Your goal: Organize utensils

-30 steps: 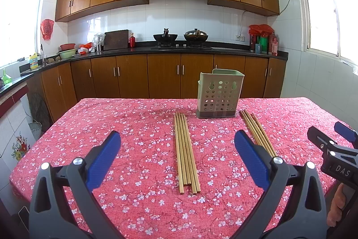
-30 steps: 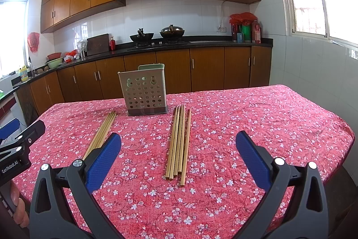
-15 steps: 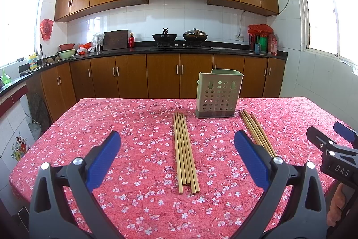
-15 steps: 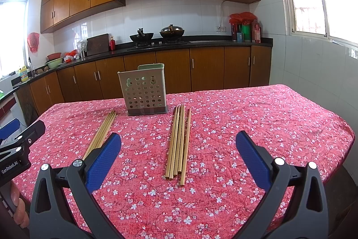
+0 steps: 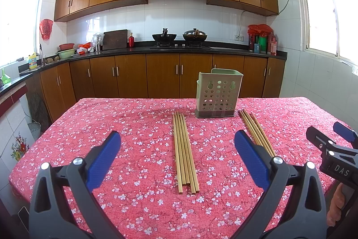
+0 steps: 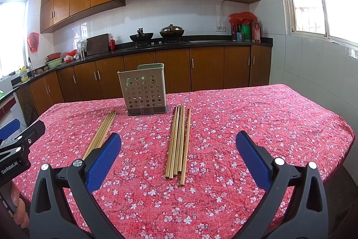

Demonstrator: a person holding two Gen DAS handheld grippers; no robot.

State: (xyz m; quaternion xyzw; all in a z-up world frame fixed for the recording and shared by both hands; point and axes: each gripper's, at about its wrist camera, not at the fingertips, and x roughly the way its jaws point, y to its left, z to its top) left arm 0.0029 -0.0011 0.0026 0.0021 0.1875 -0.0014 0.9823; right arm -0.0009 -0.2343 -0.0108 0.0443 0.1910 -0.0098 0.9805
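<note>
A pale green perforated utensil holder (image 5: 218, 93) stands upright and empty-looking at the far middle of the table; it also shows in the right wrist view (image 6: 145, 92). A bundle of several wooden chopsticks (image 5: 184, 150) lies straight ahead of my left gripper (image 5: 177, 156), which is open and empty above the near table. A second bundle (image 5: 257, 132) lies to the holder's right, partly behind my left gripper's right finger. In the right wrist view that second bundle (image 6: 179, 142) lies ahead of my open, empty right gripper (image 6: 179, 157), and the first bundle (image 6: 101, 132) lies at the left.
The table carries a red floral cloth (image 5: 134, 127). The right gripper's body shows at the right edge of the left view (image 5: 333, 153); the left gripper's body shows at the left edge of the right view (image 6: 15, 149). Kitchen counters and cabinets (image 5: 156, 75) stand beyond the table.
The left wrist view has shifted very slightly; the holder and chopsticks sit a touch higher in frame. Both grippers stay open. Nothing on the table has moved.
</note>
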